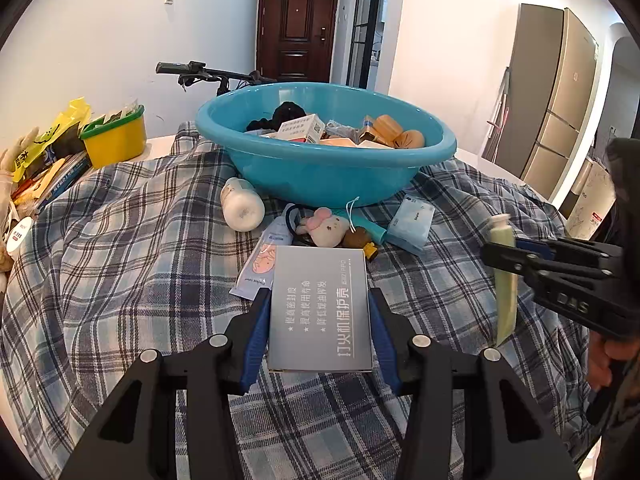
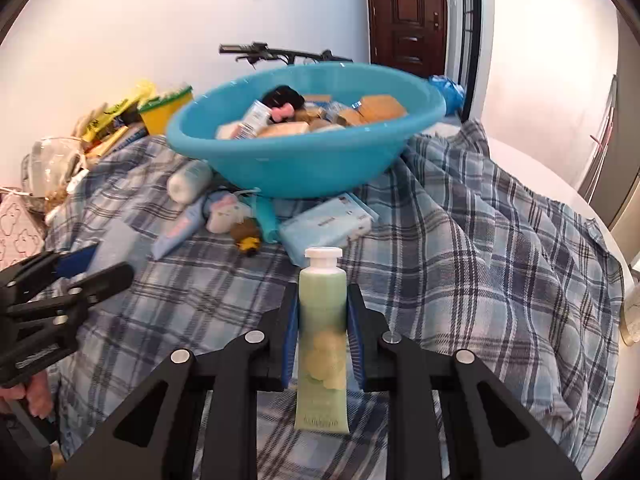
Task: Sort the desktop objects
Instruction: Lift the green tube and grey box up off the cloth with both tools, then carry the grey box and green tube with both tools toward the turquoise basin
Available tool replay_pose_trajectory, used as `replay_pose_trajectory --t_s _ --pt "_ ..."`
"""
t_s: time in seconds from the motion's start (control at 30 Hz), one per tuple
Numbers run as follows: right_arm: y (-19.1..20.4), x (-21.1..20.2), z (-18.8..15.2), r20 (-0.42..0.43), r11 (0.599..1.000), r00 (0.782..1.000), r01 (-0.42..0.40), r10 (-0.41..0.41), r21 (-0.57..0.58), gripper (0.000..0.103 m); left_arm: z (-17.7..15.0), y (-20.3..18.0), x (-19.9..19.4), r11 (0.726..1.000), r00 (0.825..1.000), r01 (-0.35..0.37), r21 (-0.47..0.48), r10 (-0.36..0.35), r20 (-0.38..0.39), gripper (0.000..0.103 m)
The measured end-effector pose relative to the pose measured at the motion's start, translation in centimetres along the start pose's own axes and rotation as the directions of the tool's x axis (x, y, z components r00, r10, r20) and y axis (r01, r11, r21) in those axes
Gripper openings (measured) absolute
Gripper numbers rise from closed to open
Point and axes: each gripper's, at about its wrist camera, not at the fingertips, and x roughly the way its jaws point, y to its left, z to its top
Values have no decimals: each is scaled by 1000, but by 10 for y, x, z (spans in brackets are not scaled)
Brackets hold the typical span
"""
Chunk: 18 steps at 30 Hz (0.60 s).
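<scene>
While the sorting is sitting at roughly its midpoint, the cloth [image 1: 120,240], a plaid sheet, is covering the table and carrying everything else. Next in size, the basin [image 1: 324,160] is standing at the far middle and is already holding a heap of sorted goods: small boxes, tan packets, a black item; that share appears done. Just in front of its base, a cluster is still lying loose and waiting: a white bottle [image 1: 242,204] on its side, a wipes pack [image 1: 412,220], a pale sachet [image 1: 260,264], a plush toy [image 1: 326,230] and a brown figure [image 1: 360,238] touching it. Two pieces are currently being carried clear of the cloth. The left gripper [image 1: 320,316] is clamping a grey card box [image 1: 320,312] by its long edges, with both blue pads pressing on it. The right gripper [image 2: 322,332] is squeezing a green tube [image 2: 322,336] at mid-body, cap pointing toward the basin. Both are hanging near the front, well short of the rim, so their delivery is presumably the step in hand. Clutter [image 1: 52,152] at the left edge is sitting off the cloth; whether it is belonging to the job cannot be told.
</scene>
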Motion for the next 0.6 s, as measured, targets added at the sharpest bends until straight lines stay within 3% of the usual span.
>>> replay_pose_trajectory --t_s 0.2,0.4,0.6 --pt "16 -36 -9 87 1000 996 -22 23 -12 21 -1 -2 -8 1000 1000 -3 -1 3 15 50" --pt "29 -46 -29 65 998 997 -41 43 -37 21 -4 -5 -12 1000 1000 2 2 -2 14 50" --pt "39 -59 -37 58 989 990 -125 130 -74 21 -7 -17 -15 998 999 54 22 -54 5 50"
